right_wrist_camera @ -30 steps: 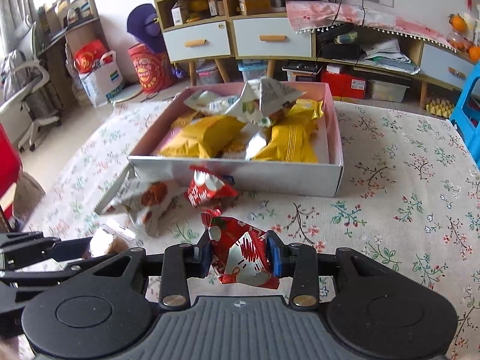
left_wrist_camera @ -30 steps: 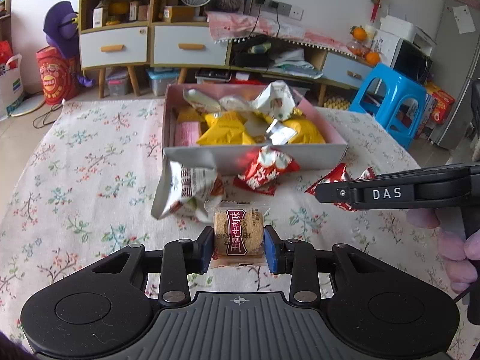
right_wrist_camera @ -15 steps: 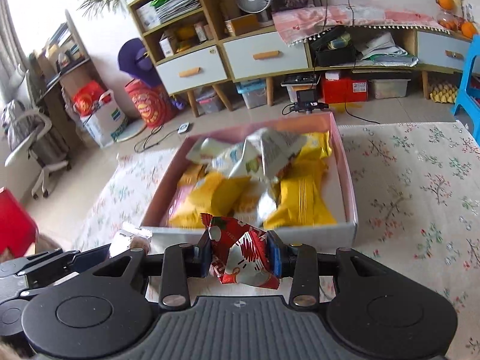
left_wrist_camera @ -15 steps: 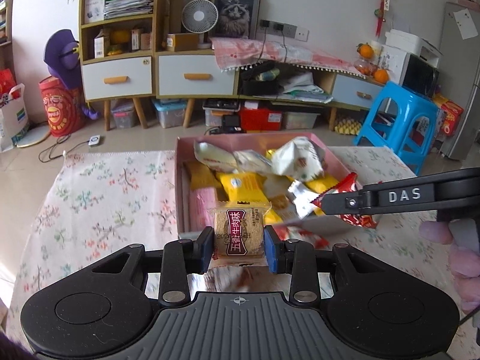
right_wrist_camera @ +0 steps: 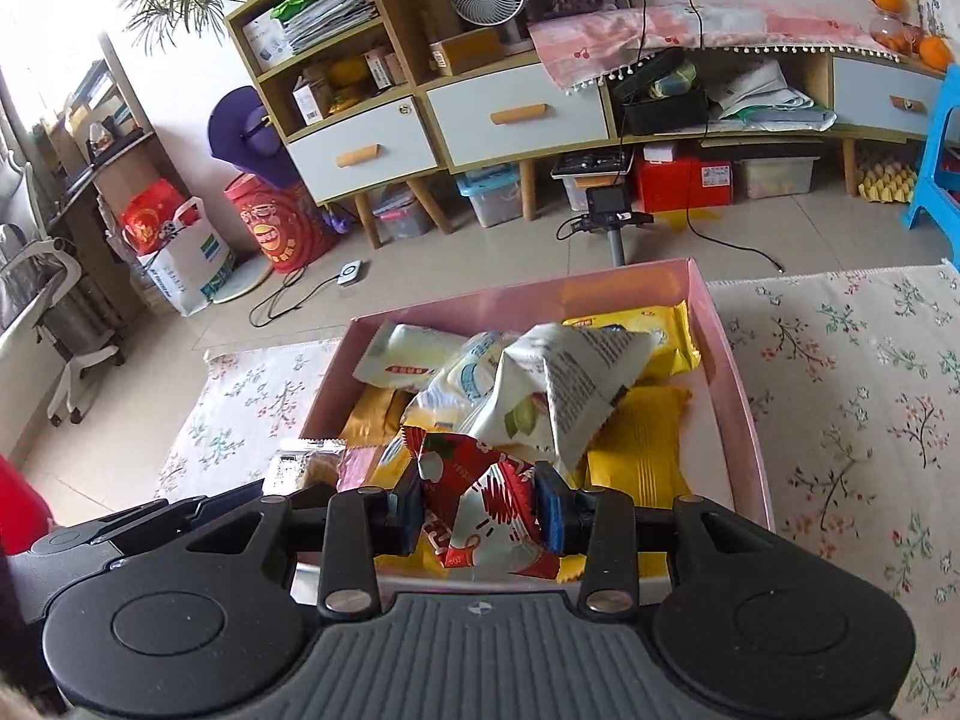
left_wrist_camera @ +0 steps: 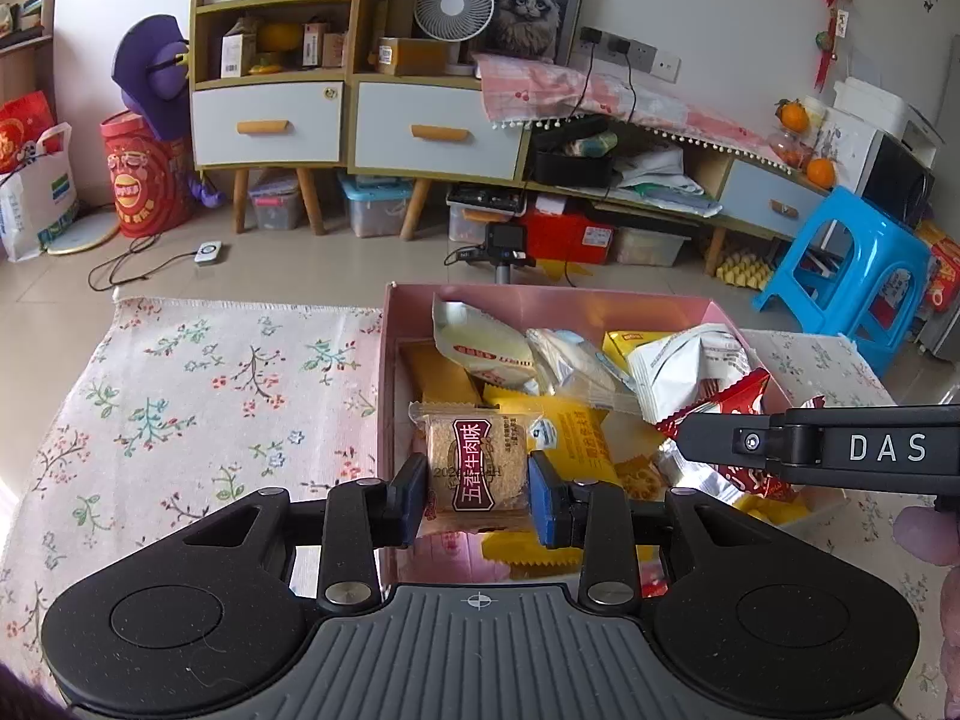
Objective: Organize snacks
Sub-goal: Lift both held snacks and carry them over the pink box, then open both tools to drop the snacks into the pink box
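My left gripper [left_wrist_camera: 477, 495] is shut on a clear-wrapped brown biscuit packet [left_wrist_camera: 474, 462] with a dark red label. It holds the packet above the near left part of the pink box [left_wrist_camera: 540, 297]. My right gripper [right_wrist_camera: 477, 513] is shut on a crumpled red and white snack packet [right_wrist_camera: 480, 507], held over the box's [right_wrist_camera: 735, 372] near end. In the left wrist view the right gripper [left_wrist_camera: 690, 438] comes in from the right with the red packet [left_wrist_camera: 732, 402]. The box holds several yellow, white and silver snack packets.
The box stands on a floral tablecloth [left_wrist_camera: 210, 396] that stretches left and right [right_wrist_camera: 852, 396] of it. Beyond the table are a tiled floor, a low cabinet with drawers [left_wrist_camera: 420, 132], a camera tripod [right_wrist_camera: 609, 210] and a blue stool [left_wrist_camera: 852, 270].
Both grippers rose from the tabletop and moved forward over the pink box, each carrying its packet. The loose packets in front of the box are out of view now.
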Available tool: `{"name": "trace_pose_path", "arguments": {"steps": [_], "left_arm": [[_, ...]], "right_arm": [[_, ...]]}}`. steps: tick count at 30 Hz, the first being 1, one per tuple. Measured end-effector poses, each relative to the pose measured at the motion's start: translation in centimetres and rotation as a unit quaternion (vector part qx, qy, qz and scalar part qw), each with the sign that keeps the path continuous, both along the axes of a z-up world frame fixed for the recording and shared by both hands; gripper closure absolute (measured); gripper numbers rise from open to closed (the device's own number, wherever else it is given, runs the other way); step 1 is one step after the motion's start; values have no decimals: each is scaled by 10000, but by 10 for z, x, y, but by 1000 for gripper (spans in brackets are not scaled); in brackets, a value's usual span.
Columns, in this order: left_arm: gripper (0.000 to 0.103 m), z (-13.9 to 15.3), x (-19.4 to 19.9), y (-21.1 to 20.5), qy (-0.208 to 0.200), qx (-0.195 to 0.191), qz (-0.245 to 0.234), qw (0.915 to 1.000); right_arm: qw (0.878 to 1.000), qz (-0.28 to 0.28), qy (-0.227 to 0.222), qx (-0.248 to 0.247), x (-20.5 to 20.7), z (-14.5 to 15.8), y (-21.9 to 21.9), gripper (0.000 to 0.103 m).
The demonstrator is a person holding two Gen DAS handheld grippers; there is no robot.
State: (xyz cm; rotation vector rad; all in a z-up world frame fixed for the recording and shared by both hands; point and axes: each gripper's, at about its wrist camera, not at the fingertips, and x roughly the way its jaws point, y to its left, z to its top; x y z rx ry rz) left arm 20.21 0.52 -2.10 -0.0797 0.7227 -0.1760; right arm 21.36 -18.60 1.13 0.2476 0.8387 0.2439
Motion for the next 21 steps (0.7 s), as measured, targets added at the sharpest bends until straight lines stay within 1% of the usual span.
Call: {"name": "trace_pose_path", "arguments": {"steps": [5,10,12,13,14,15,16,17,18,19,21], "left_arm": [[71,1,5,-4,-182,134,10,9997],[71,5,8,-8,-303,177,-33,9994],[71,7,8,-9,-356,178,-66,9992],[69,7,6,-9,-399,185,-62,9990],[69,8,6,-10,-422,207,-72,9989],[67,8,6,-11,-429,250,-84,9987],[57,8,6,-11,-428,284,-93,9986],[52,8,5,-11,-438,298,-103,9985],[46,8,3,-10,-467,291,-124,9984],[43,9,2,-10,-487,284,-150,9983],[40,9,0,-10,-494,305,-162,9982]], "right_arm": [[9999,-111,8,-41,5,-1,-2,75],[9999,-151,6,-70,8,-2,-5,75],[9999,-140,-6,-70,8,-2,-5,74],[9999,-132,-9,-69,8,-2,-5,72],[9999,-136,-21,-68,8,-1,-6,71],[9998,-161,-49,-71,7,0,-6,71],[9998,-171,-68,-59,7,1,-7,65],[9998,-190,-81,-61,6,2,-8,57],[9997,-208,-103,-68,6,3,-8,54],[9997,-208,-121,-71,5,5,-9,51],[9997,-177,-127,-77,4,7,-9,49]]}}
